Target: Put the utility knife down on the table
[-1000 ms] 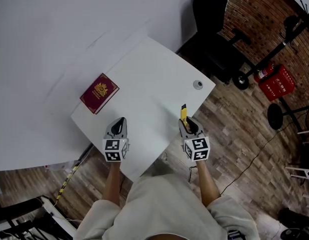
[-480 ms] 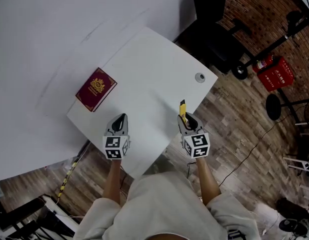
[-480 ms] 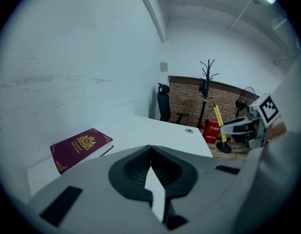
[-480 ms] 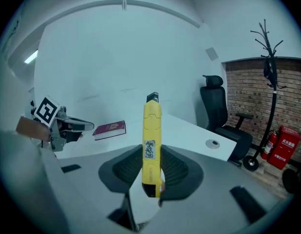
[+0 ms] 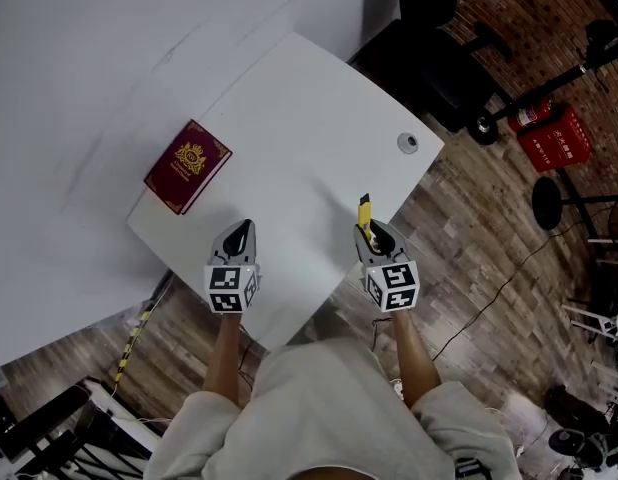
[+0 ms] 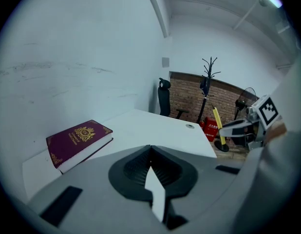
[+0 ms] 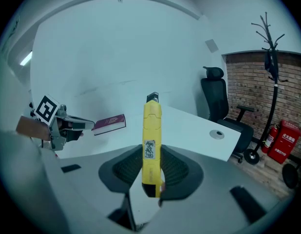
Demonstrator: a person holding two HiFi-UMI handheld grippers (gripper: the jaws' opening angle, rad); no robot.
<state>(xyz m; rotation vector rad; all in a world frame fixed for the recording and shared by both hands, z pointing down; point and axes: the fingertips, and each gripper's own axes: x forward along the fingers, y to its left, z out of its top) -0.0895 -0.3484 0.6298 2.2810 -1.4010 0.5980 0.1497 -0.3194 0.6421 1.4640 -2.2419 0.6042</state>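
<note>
The yellow utility knife (image 7: 151, 140) sticks forward out of my right gripper (image 7: 151, 155), which is shut on its rear half. In the head view that gripper (image 5: 375, 238) hangs over the near right edge of the white table (image 5: 299, 108), with the knife (image 5: 365, 211) pointing away from me. My left gripper (image 5: 238, 238) is over the near left part of the table. Its jaws are shut with nothing between them (image 6: 150, 149). The knife (image 6: 217, 123) also shows at the right of the left gripper view.
A maroon book (image 5: 187, 165) lies at the table's left corner, beyond my left gripper. A round cable grommet (image 5: 408, 143) sits near the right edge. A black office chair (image 5: 434, 28), a red box (image 5: 551, 136) and stands crowd the wooden floor to the right.
Both grippers have sunk a little toward the table's near edge. The knife stays clamped in the right gripper, and the left stays shut.
</note>
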